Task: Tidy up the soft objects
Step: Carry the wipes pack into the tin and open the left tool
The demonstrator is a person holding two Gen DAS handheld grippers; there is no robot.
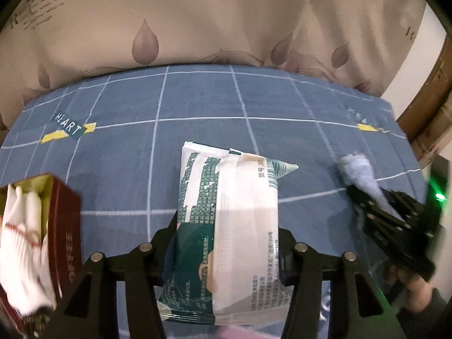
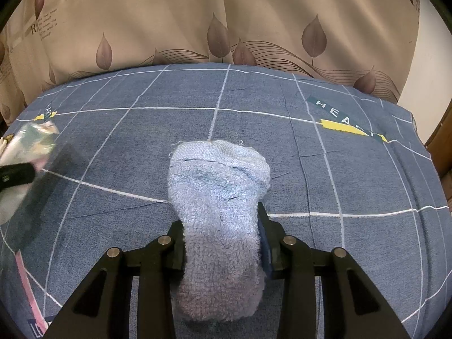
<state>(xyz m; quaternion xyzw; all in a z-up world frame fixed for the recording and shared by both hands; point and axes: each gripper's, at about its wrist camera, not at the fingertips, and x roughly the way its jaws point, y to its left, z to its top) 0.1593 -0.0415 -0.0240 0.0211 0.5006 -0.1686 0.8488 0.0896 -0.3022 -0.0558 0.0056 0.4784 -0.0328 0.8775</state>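
Blue grid bedsheet; white socks boxed; left gripper pinches tissue pack, right gripper pinches blue towel; both apparently unstowed.

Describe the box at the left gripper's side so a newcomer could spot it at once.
On the blue grid-lined bedsheet, look left of the left gripper, which clamps a tissue pack. There stands a dark red box, open-topped and stuffed with white cloth; it is the only rigid container visible.

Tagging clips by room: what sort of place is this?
Probably a bedroom: the surface looks like a bed under a blue checked sheet, with a leaf-print curtain behind it. A box holds white cloth.
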